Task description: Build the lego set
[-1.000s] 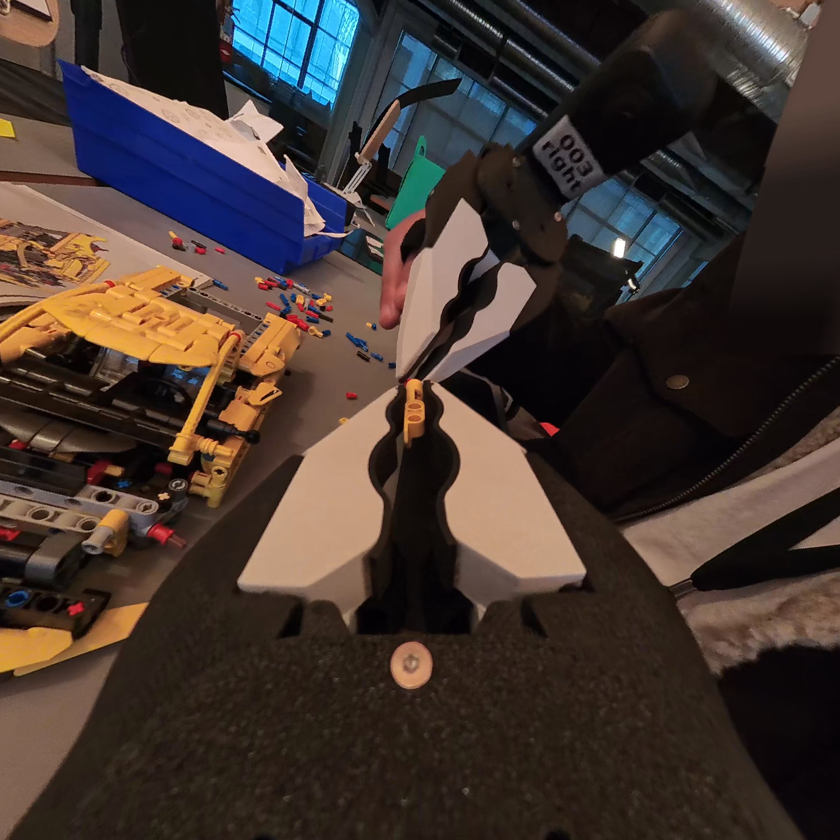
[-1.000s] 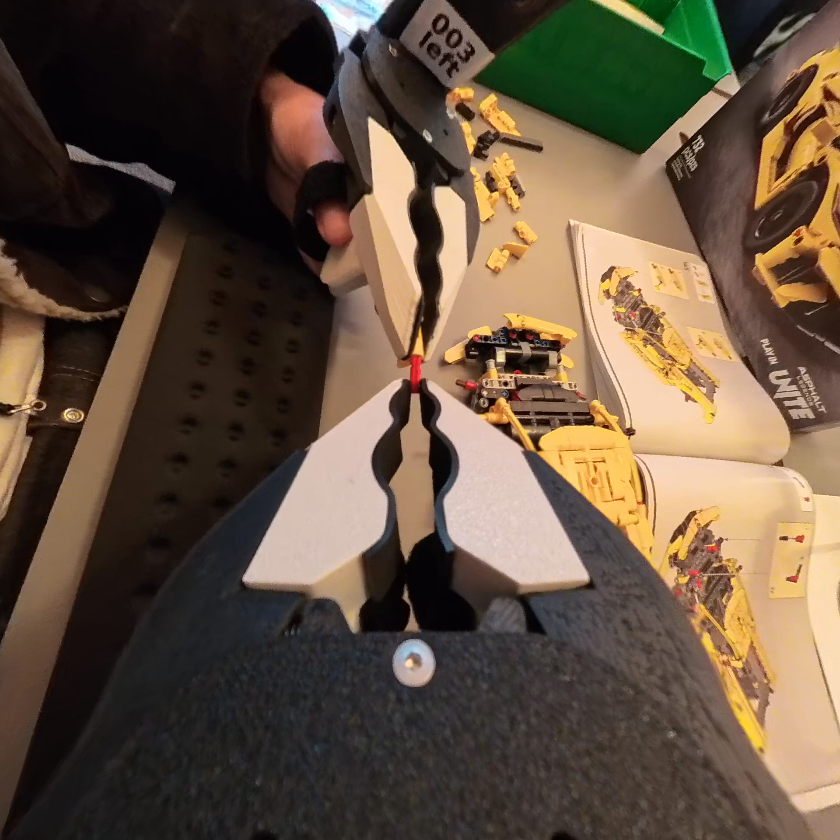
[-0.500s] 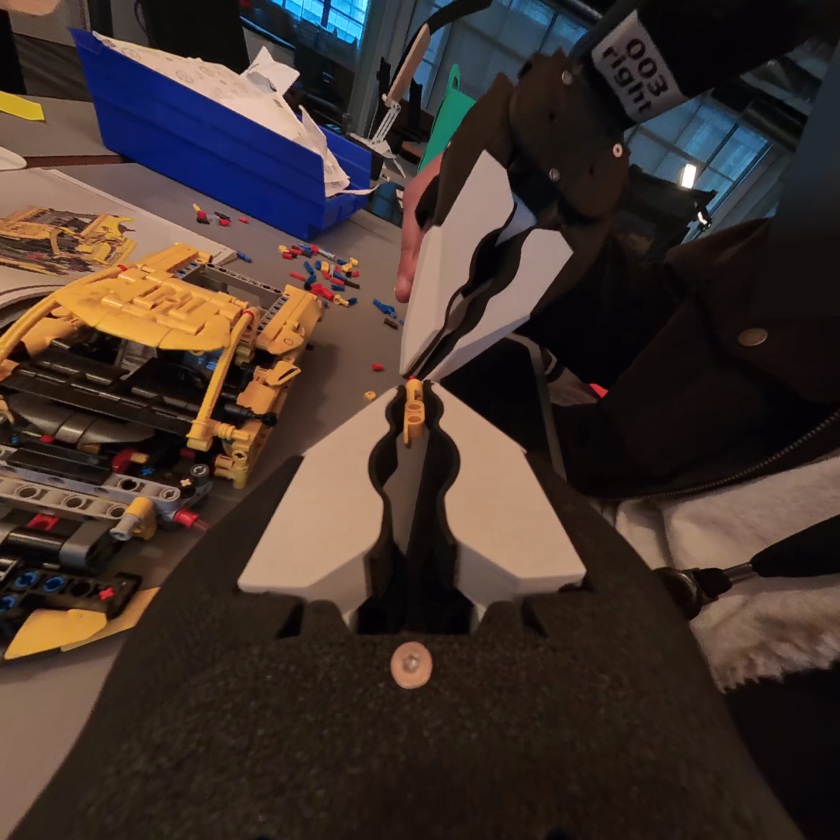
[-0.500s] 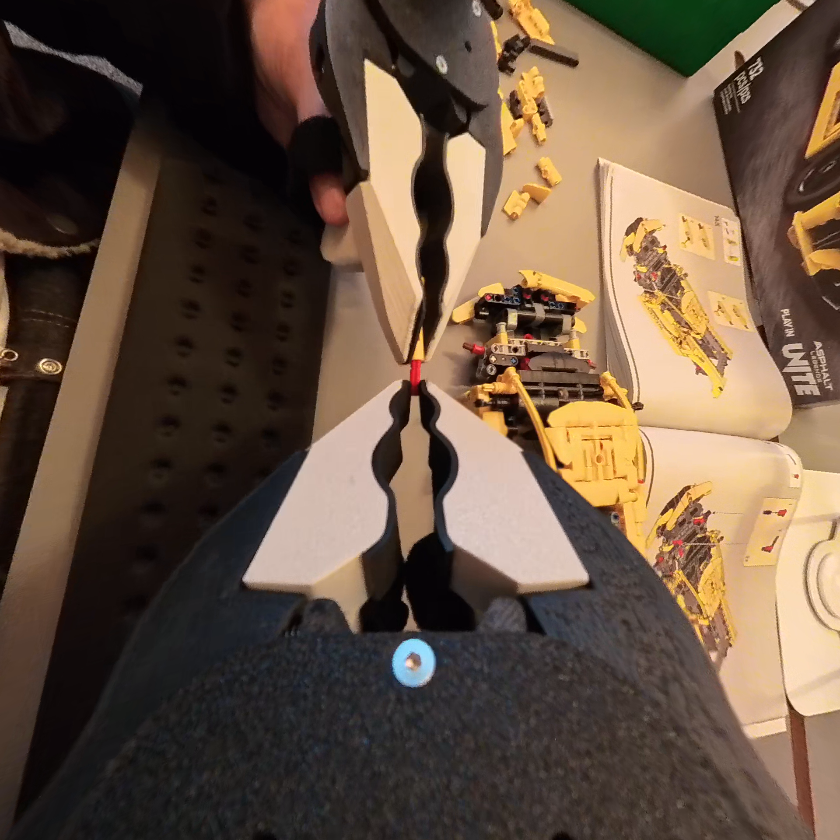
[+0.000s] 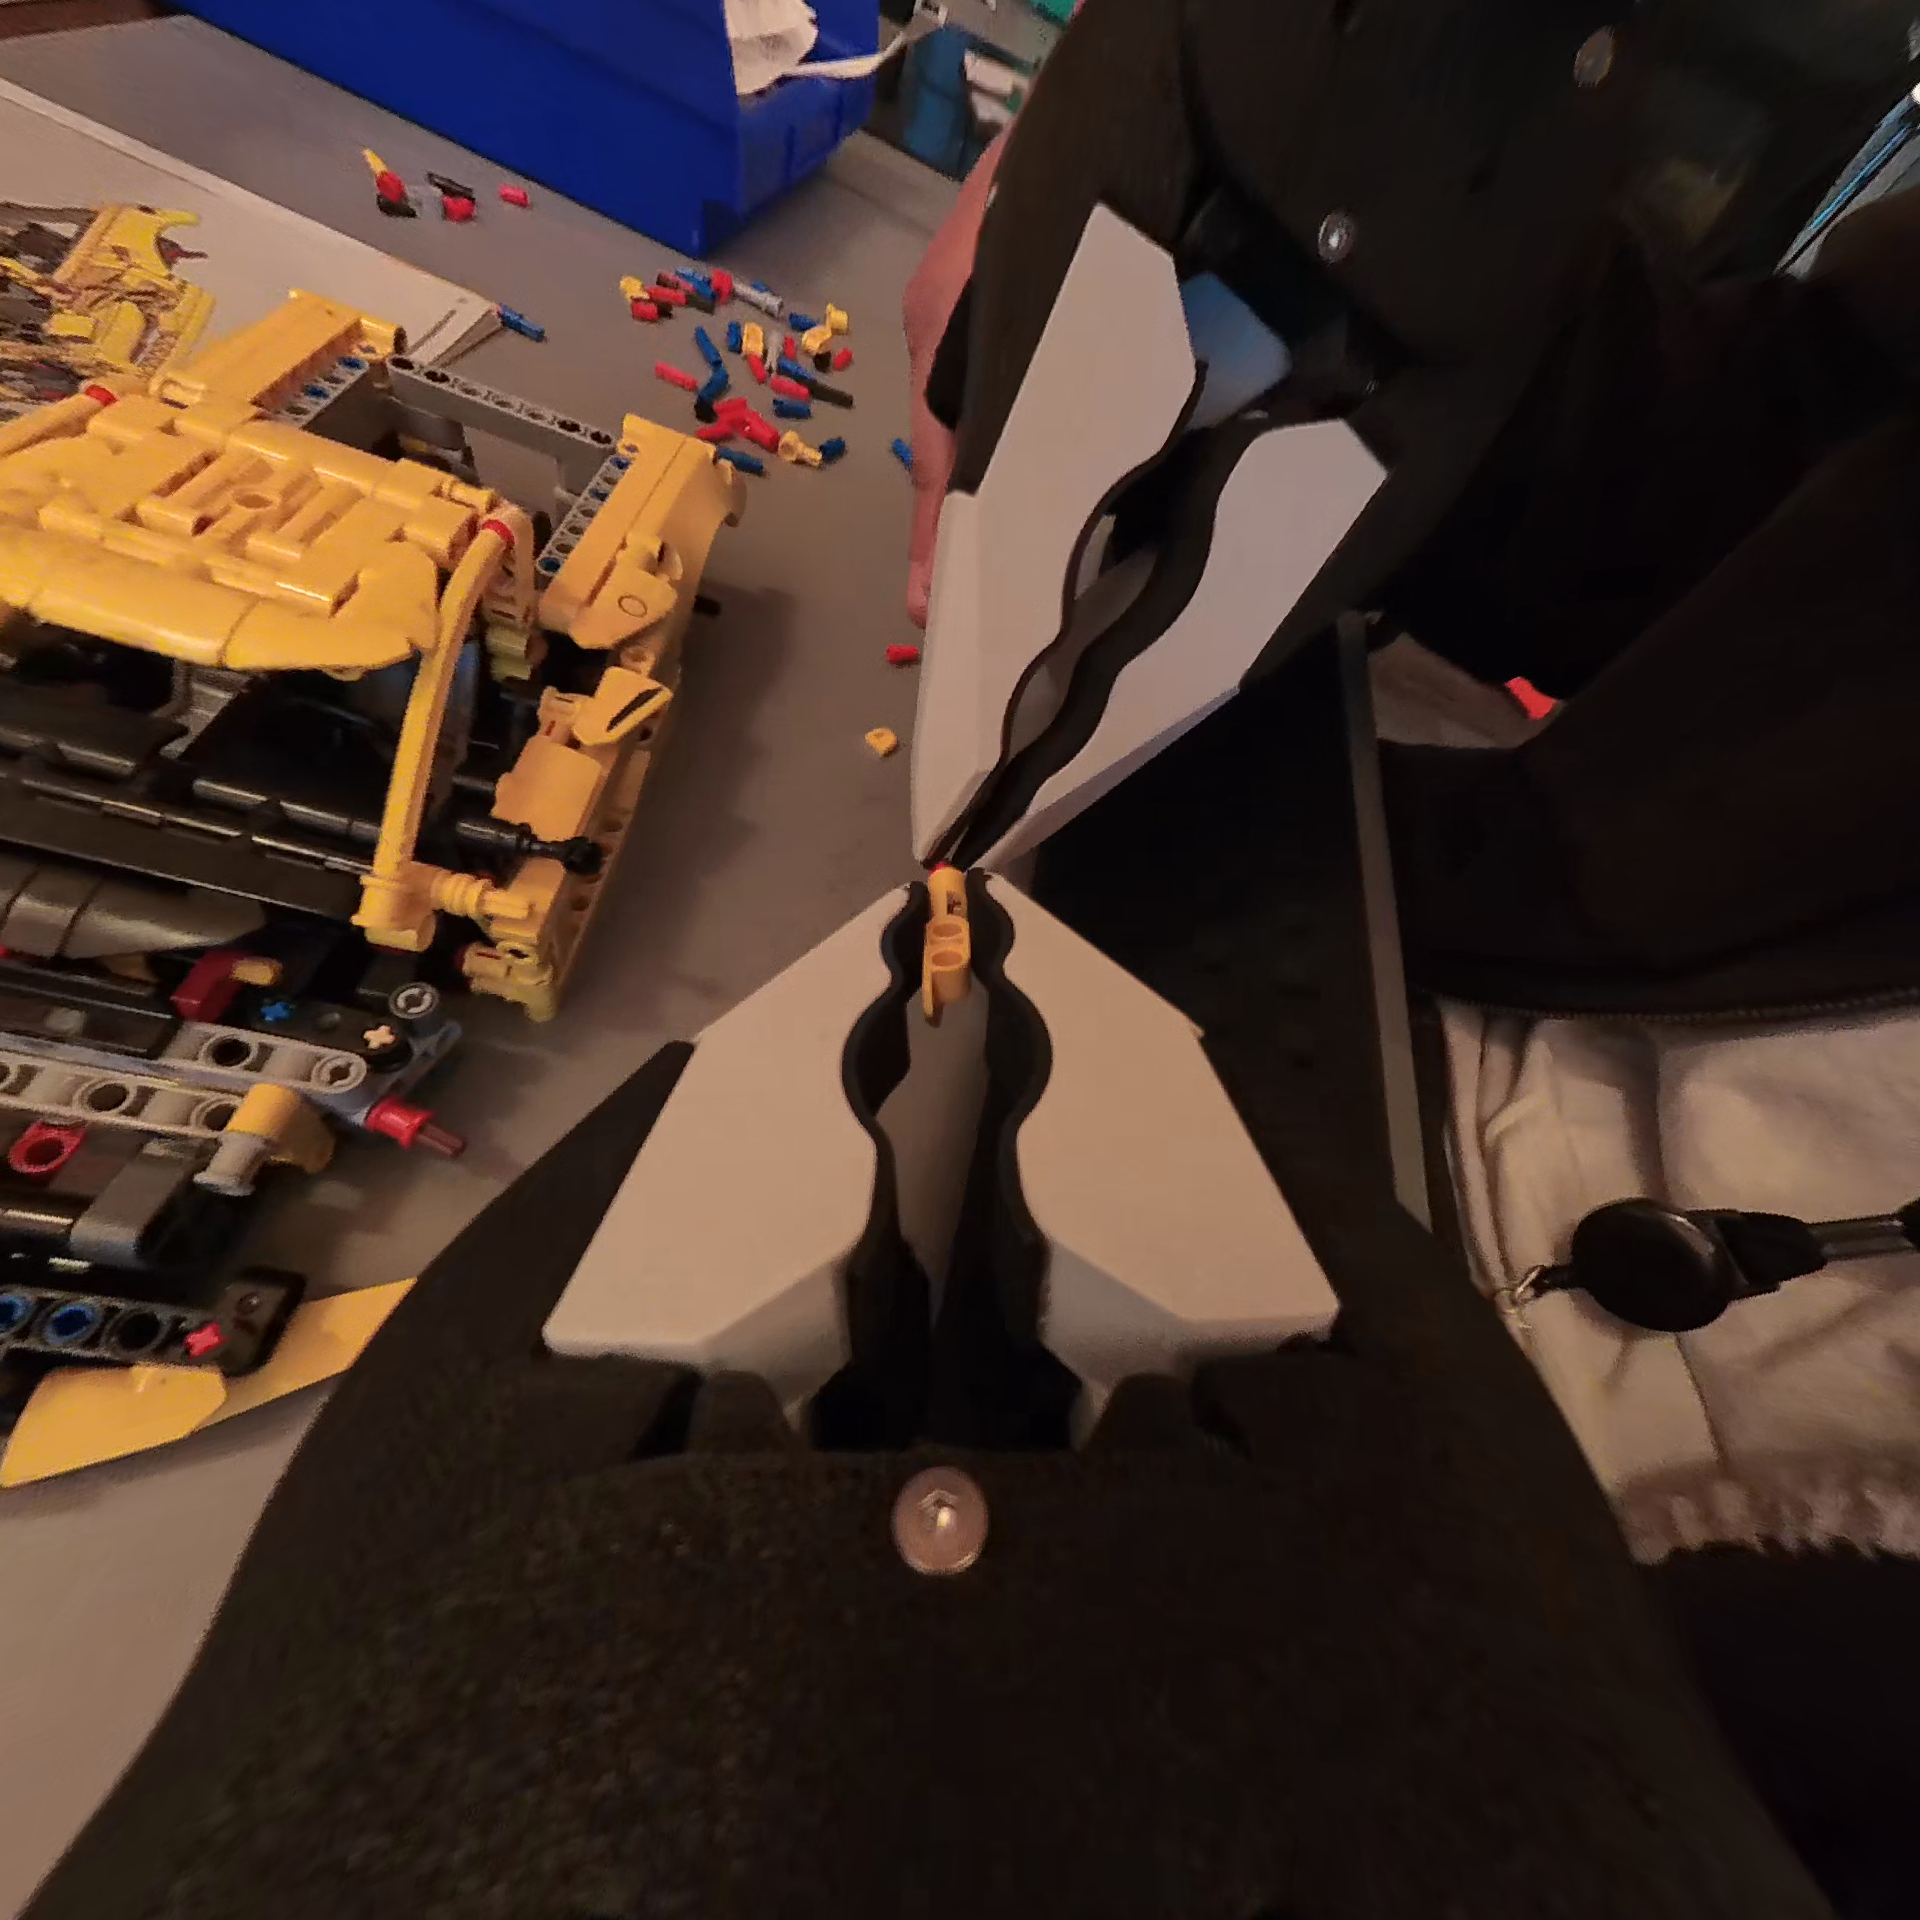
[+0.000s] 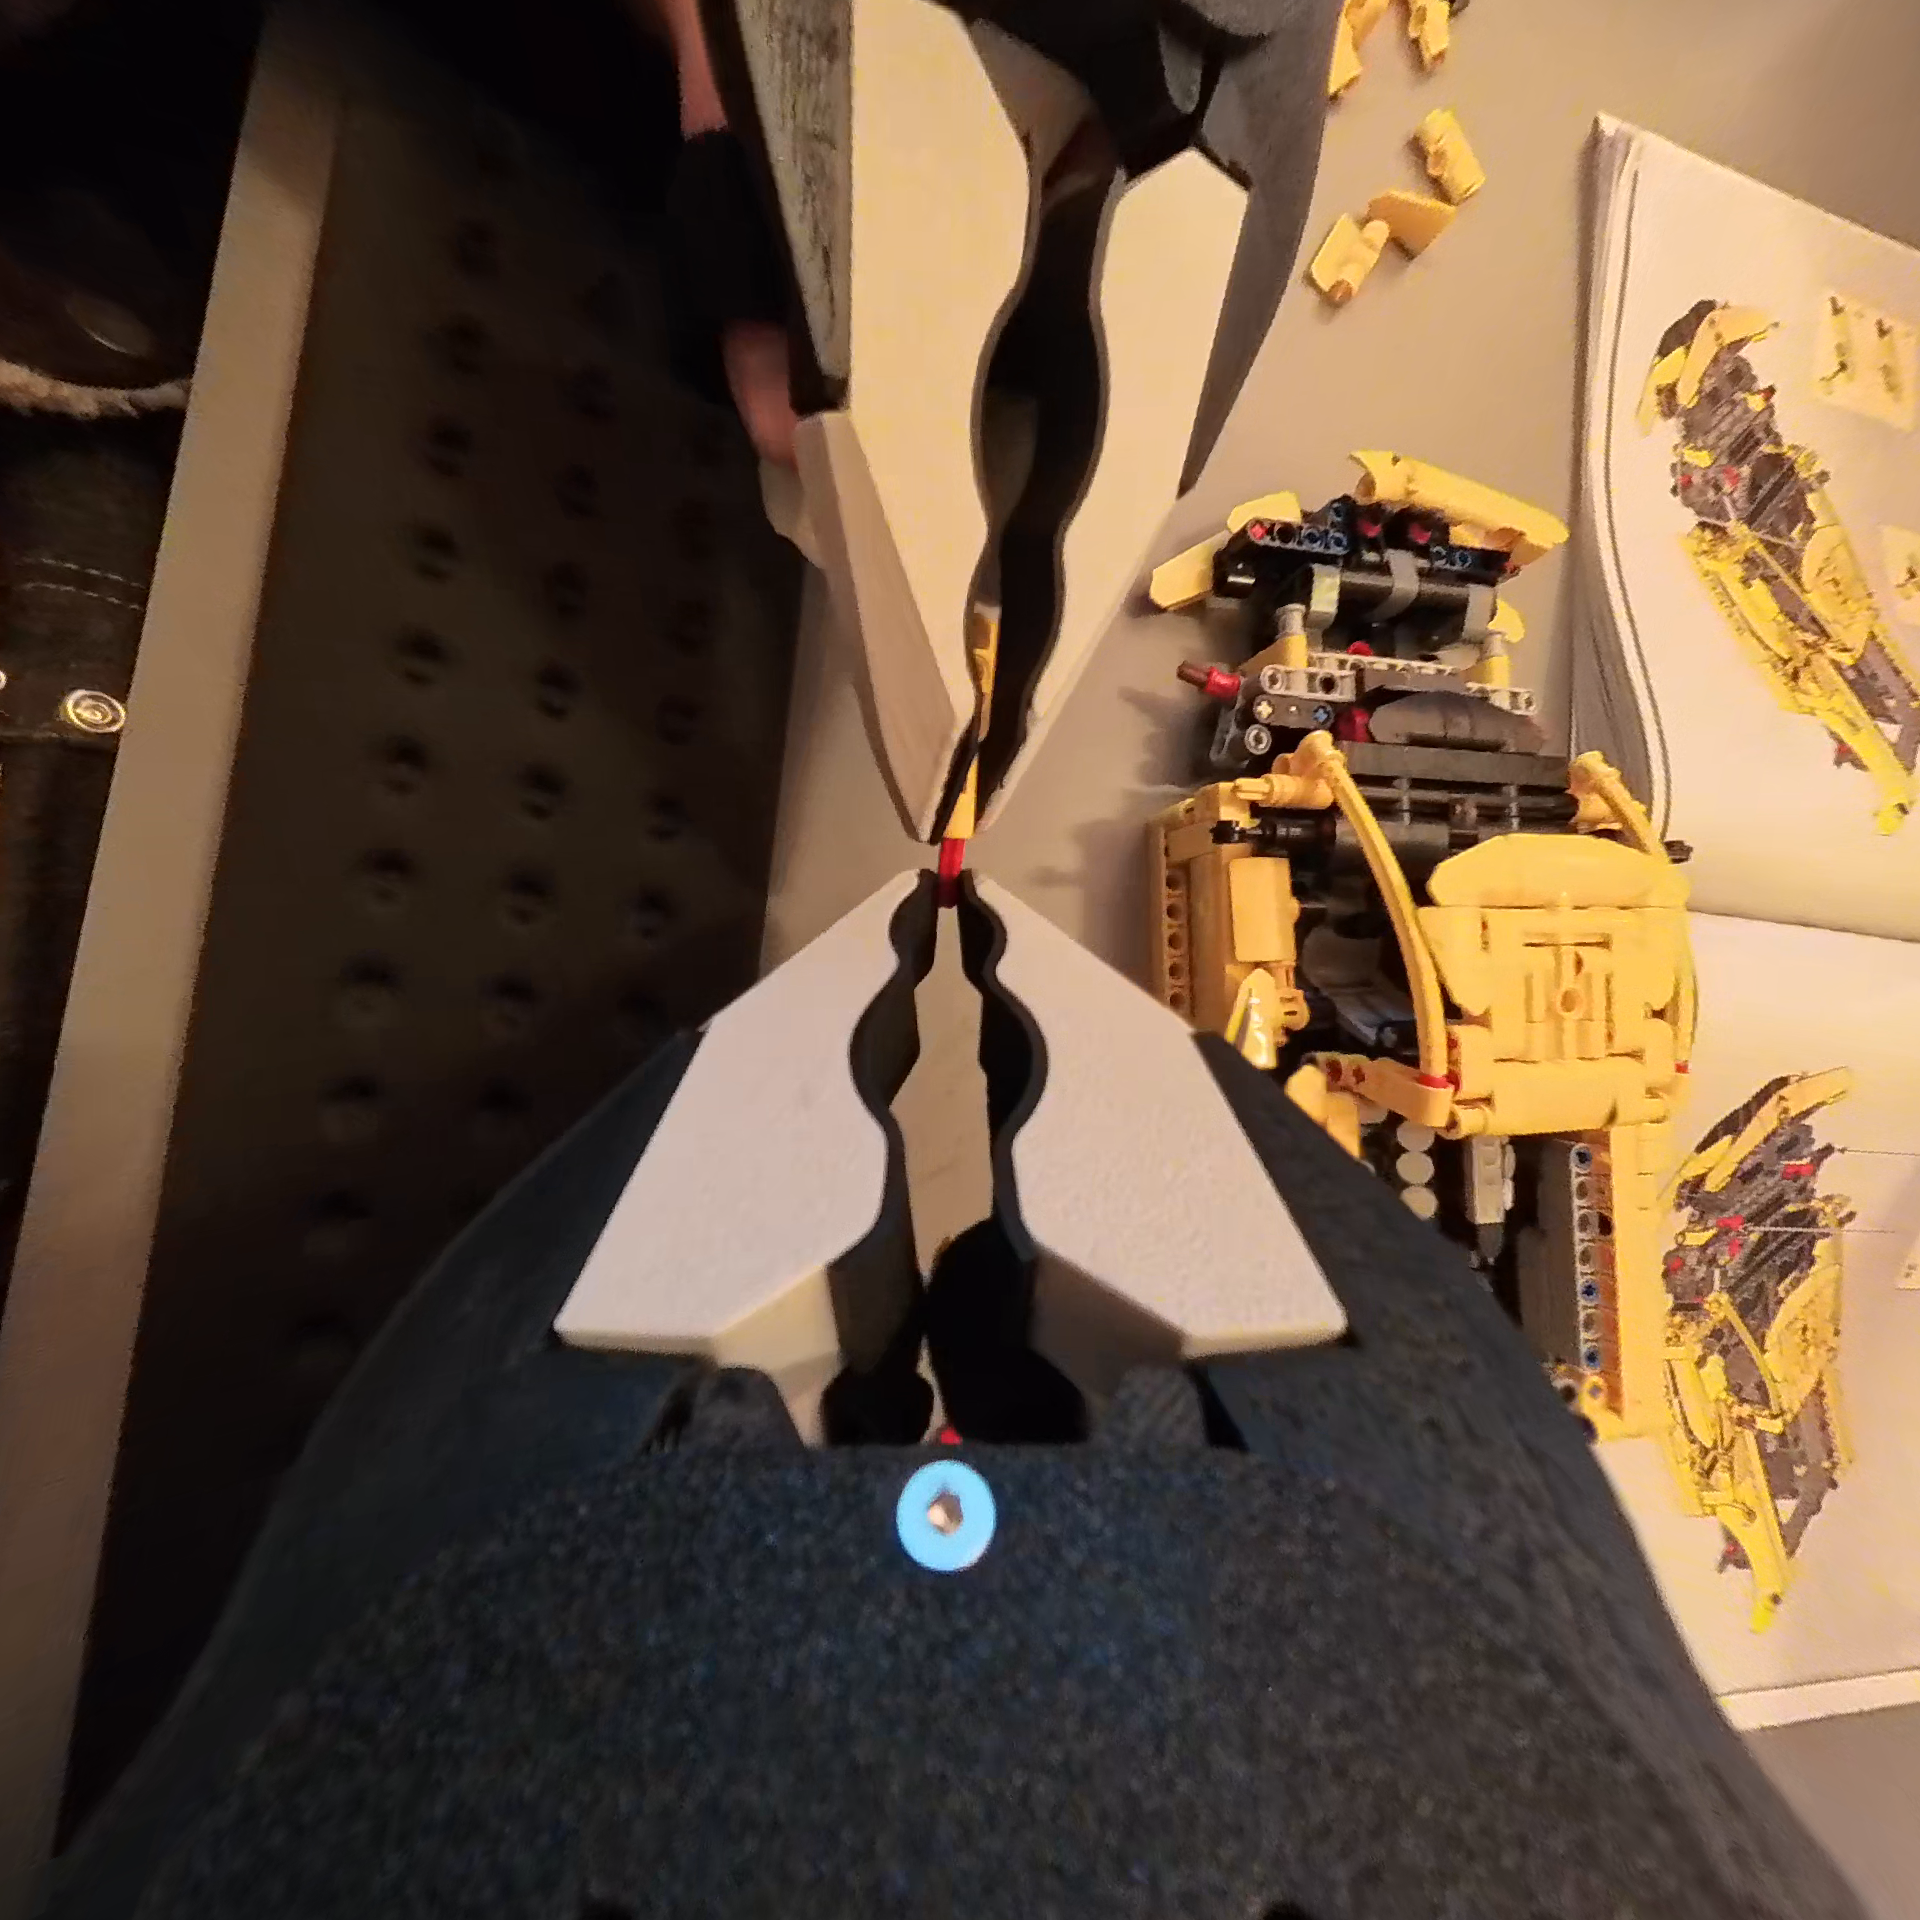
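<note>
A matte grey worktop [image 5: 790, 727] fills the left of the left wrist view and runs up the right wrist view [image 6: 1382, 395], lit by warm, dim yellowish light. Toward its far edge stands a bright blue plastic bin [image 5: 582, 94] with crumpled white paper [image 5: 774, 26] sticking out of it. Along the worktop's near edge runs a pale strip [image 6: 156, 790], and beside it lies a dark panel dotted with rows of round holes [image 6: 499, 727]. The rest of the room lies out of view.
</note>
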